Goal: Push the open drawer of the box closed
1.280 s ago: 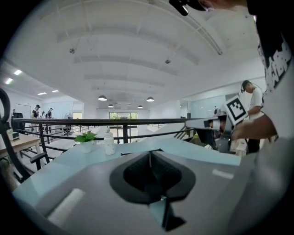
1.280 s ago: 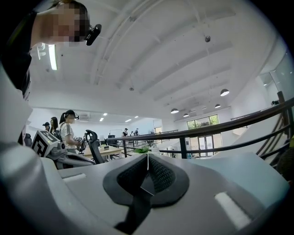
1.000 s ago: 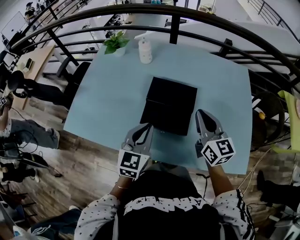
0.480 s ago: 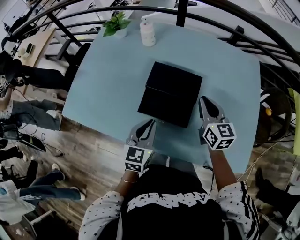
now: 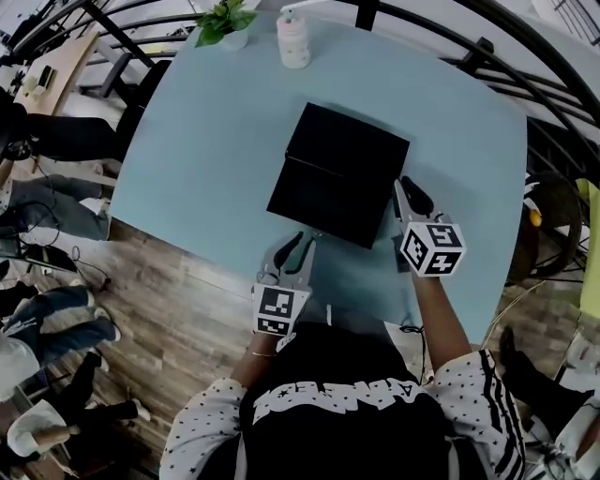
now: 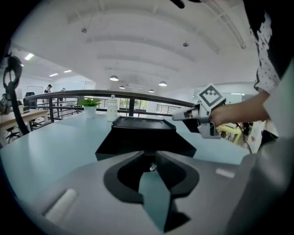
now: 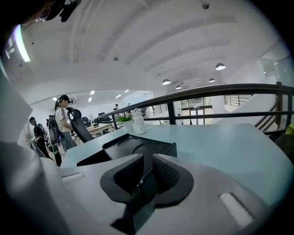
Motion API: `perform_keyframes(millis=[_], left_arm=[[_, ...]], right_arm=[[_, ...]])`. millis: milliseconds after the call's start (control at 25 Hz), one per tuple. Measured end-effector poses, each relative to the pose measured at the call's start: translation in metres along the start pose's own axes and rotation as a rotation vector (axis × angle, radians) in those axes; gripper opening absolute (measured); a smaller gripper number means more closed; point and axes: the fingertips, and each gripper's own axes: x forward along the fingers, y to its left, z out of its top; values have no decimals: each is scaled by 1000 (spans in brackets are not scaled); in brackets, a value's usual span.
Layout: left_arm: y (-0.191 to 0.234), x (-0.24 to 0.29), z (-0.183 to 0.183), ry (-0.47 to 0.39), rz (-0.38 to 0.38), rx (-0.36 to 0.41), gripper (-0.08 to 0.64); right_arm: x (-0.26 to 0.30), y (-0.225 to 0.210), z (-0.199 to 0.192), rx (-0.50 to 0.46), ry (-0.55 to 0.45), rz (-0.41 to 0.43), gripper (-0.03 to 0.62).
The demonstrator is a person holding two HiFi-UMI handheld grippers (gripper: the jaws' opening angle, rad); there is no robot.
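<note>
Box (image 5: 352,150) sits mid-table (image 5: 206,141), turned a bit off square to the edges. Drawer (image 5: 319,202) is open: it sticks out of the box toward the near edge, with a step visible between box top and drawer.

Left hand-held gripper (image 5: 298,244) is over the near edge, pointing at the drawer front. Jaws are slightly apart with a narrow gap at the tips. Bare table shows through the gap and nothing is gripped. In the left gripper view the drawer front fills the space right ahead of the tips. They're very close, but I can't tell if they touch.

Right hand-held gripper (image 5: 403,187) is at the box's right side, toward the table's right edge, with its tip up against the box's near-right corner. Contact isn't clear from any view. Jaws are together, only a thin dark slit between the pads, and nothing is held. The right gripper view looks across the box top, with the dark drawer opening off to the left.

The two grippers are well apart, one at the drawer front and one at the right flank.

Far edge of the table: white bottle (image 5: 293,39), with a small potted plant (image 5: 223,19) just beside it toward the far-left corner. Both are well clear of the box. A dark railing (image 5: 487,56) curves past the far and right edges.
</note>
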Motion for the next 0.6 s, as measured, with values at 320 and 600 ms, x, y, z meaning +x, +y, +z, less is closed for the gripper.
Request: perform_keyframes(millis=[320,600], left_arm=[[-2,16,-30,87,6,-4,0],[-15,27,-48,151,13,-20,0]], right_arm=[[18,-7,-14,14,50,-33,77],[21,-6,-19,-5,66,-41,80]])
